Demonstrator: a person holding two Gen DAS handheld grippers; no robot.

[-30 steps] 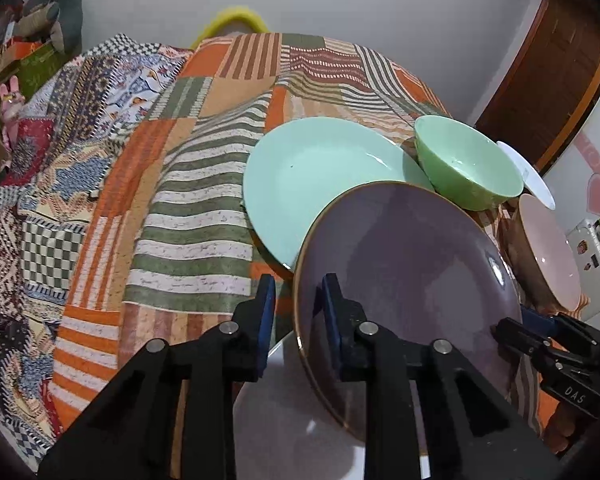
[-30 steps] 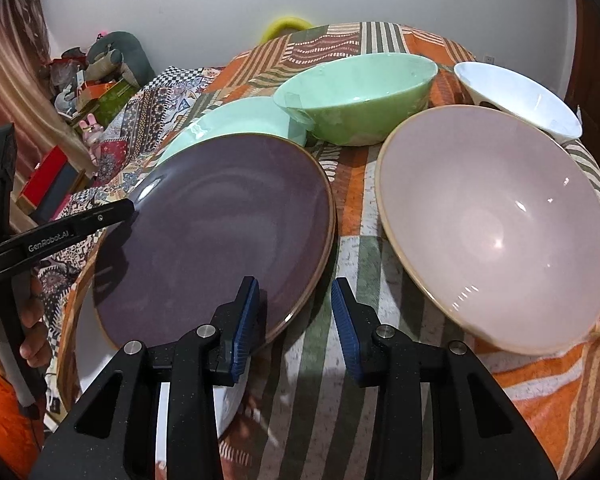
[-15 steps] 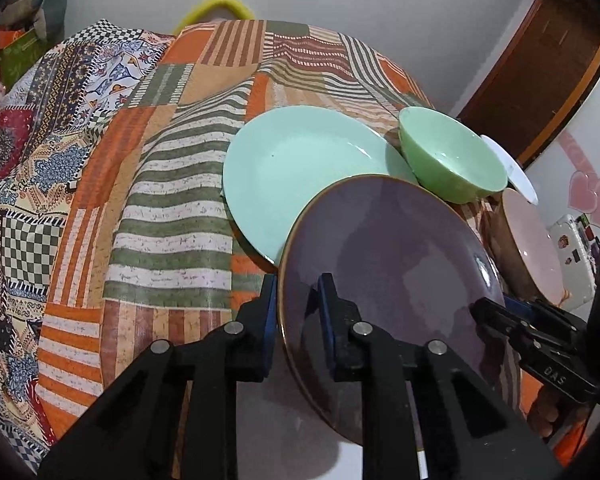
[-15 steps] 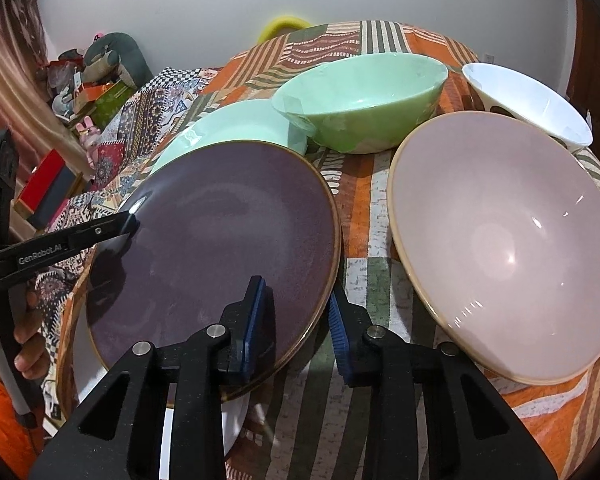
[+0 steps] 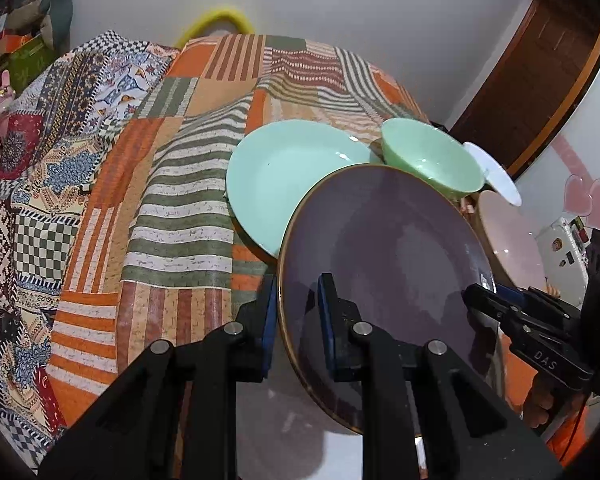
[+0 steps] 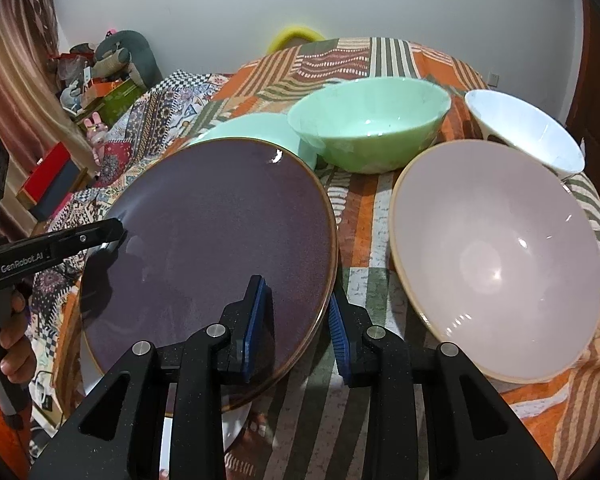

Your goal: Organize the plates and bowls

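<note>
On the patchwork quilt, which covers what looks like a bed, the crockery sits grouped toward the right side; both grippers share one load, the purple plate, held tilted and clear of the cloth above a white plate that shows only as a pale edge beneath it.

Left gripper: jaws closed on the plate's near-left rim, one blue pad on the glazed face, one on the underside; right gripper: jaws closed on the opposite rim, likewise one pad above and one below; each gripper shows in the other's view at the far edge of the plate. Judgement: two opposed rim grips are used because the plate is wide, flat and glossy, and one pinch at the edge would let it swing or slip.

Mint plate lies flat just beyond, its near edge hidden behind the purple one; mint bowl stands upright behind, white bowl to its right, pink bowl nearest the right gripper, leaning on the soft quilt.

Judgement: plates are being gathered apart from bowls; likely destination is the mint plate or the white one, I cannot tell which; risk is uneven lift between the hands twisting the rim out of a pad.
</note>
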